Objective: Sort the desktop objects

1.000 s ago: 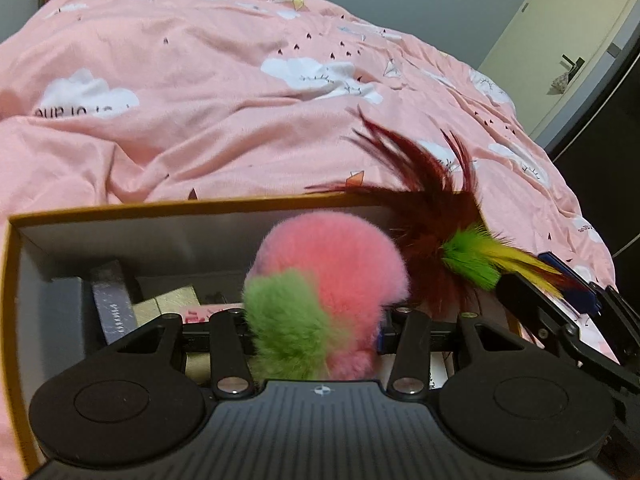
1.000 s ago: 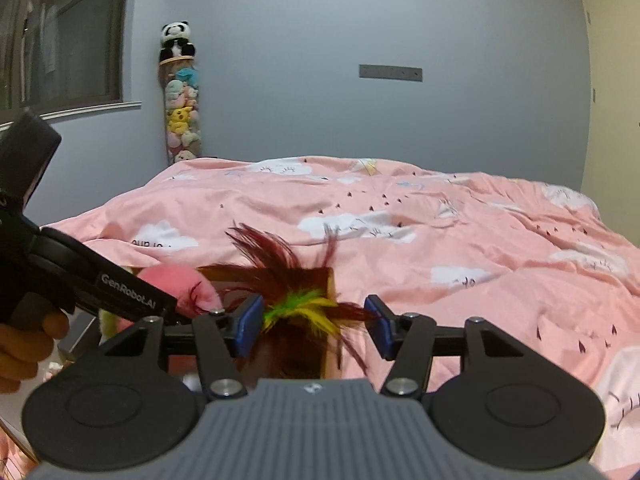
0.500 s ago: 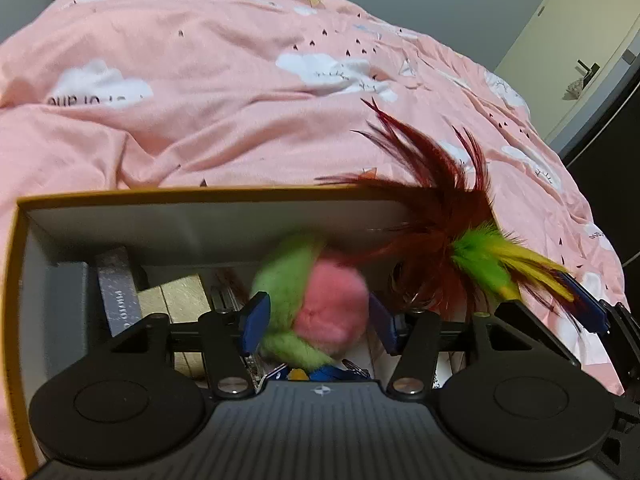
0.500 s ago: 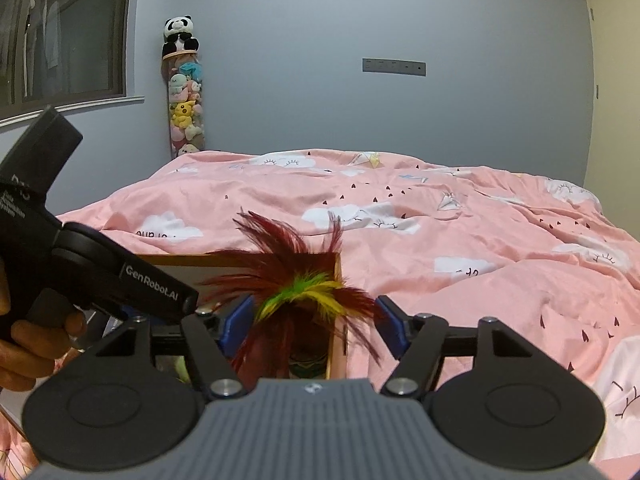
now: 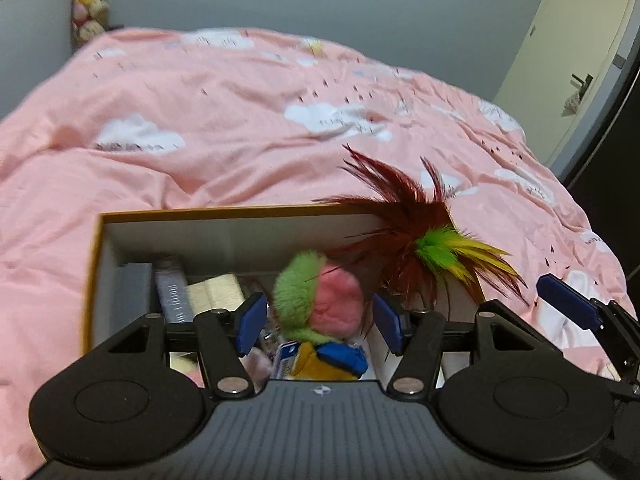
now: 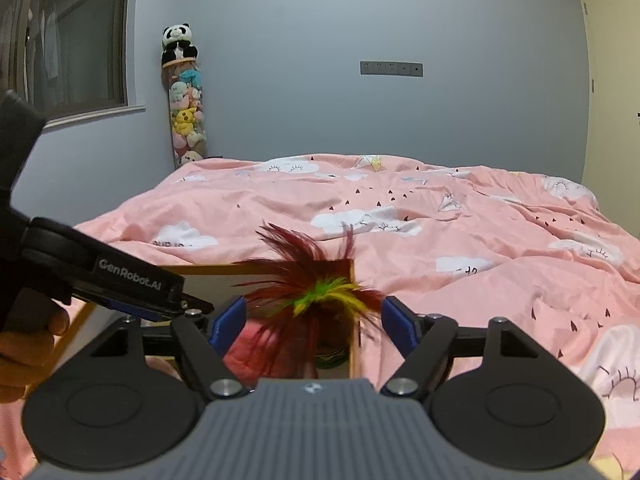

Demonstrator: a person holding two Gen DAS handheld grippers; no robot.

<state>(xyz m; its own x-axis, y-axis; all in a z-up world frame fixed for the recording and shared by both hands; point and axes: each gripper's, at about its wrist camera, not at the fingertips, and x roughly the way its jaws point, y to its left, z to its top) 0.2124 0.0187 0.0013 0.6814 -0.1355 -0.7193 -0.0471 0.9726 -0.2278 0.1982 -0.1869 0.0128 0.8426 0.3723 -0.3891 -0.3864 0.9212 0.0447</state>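
Note:
A pink and green pompom (image 5: 320,300) with a red, green and yellow feather tuft (image 5: 432,240) lies in an open cardboard box (image 5: 224,216) on the bed. My left gripper (image 5: 318,322) is open just above the pompom, not touching it. My right gripper (image 6: 314,322) is open at the box's right corner, with the feather tuft (image 6: 320,292) standing between its fingers and the pompom (image 6: 256,354) below. The left gripper's body shows at the left of the right wrist view (image 6: 120,284).
The box also holds a grey case (image 5: 134,300), a silver strip (image 5: 172,292), a beige block (image 5: 216,292) and a blue and yellow item (image 5: 332,360). A pink cloud-print duvet (image 5: 240,128) surrounds the box. A door (image 5: 572,60) stands at the right.
My left gripper opened and let go of the pompom, which dropped into the box. The left gripper then pulled back and up. The right gripper shifted slightly and opened wider.

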